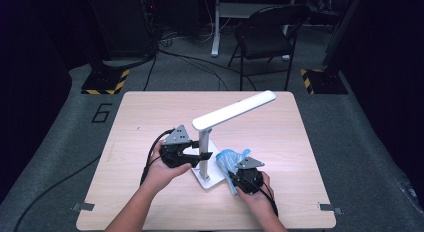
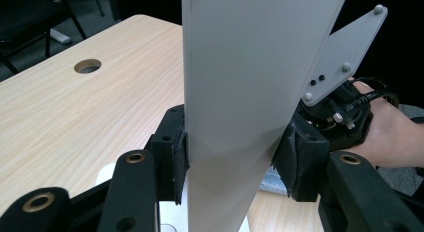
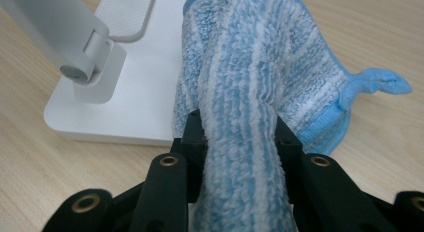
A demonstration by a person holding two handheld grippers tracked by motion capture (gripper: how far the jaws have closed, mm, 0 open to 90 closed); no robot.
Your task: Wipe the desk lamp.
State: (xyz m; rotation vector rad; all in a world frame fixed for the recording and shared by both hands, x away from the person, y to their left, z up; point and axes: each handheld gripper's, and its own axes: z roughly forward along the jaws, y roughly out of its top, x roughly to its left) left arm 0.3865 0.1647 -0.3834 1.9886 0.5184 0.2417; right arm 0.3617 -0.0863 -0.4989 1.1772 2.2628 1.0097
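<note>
A white desk lamp stands near the middle of the wooden table (image 1: 150, 117), its long head (image 1: 235, 109) slanting up to the right. My left gripper (image 1: 201, 156) is shut on the lamp's upright post (image 2: 240, 92), with one pad pressed on each side of it (image 2: 232, 157). A blue-and-white striped cloth (image 3: 250, 67) is bunched between the jaws of my right gripper (image 3: 240, 137), which is shut on it. The cloth (image 1: 227, 159) lies against the right side of the flat lamp base (image 3: 140, 82), just right of the post. The right gripper (image 1: 234, 168) sits low by the base's front corner.
A black folding chair (image 1: 267, 34) and a desk leg stand on the floor beyond the table's far edge. Cables trail across the floor at the left. A round cable hole (image 2: 87, 66) is cut in the tabletop. Metal brackets (image 1: 82, 207) mark the front corners.
</note>
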